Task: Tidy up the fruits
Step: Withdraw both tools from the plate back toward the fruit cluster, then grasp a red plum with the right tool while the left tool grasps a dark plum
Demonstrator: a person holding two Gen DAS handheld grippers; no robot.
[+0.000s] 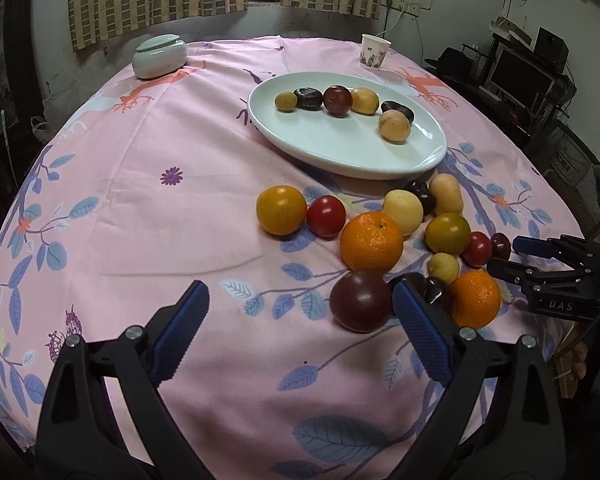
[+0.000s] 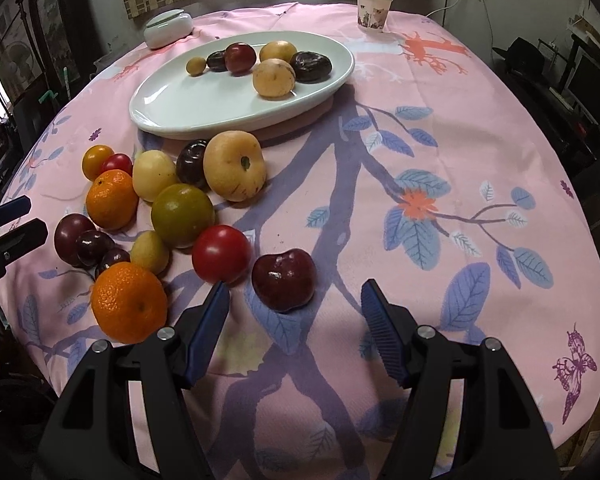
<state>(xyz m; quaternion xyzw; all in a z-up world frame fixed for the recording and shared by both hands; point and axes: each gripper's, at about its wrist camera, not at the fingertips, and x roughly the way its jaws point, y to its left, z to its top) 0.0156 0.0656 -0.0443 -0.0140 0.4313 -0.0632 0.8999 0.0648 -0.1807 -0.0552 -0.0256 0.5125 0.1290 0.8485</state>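
Jaws wide on the left gripper [image 1: 300, 312], nothing between them, a dark plum [image 1: 361, 301] just inside its right finger [image 1: 418, 332]. Right gripper [image 2: 294, 312] gapes too, empty, with a dark red plum [image 2: 284, 279] just ahead of its tips on the cloth [image 2: 440, 152]. Plate [image 2: 180, 108] holds six fruits. Loose pile beside it: two oranges [image 2: 129, 307], two red tomatoes [image 2: 221, 253], plus plums and yellow fruit.

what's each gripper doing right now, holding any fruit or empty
Left gripper: open, holding nothing, a dark plum near its right finger.
Right gripper: open, holding nothing, a dark red plum just ahead of its fingers.
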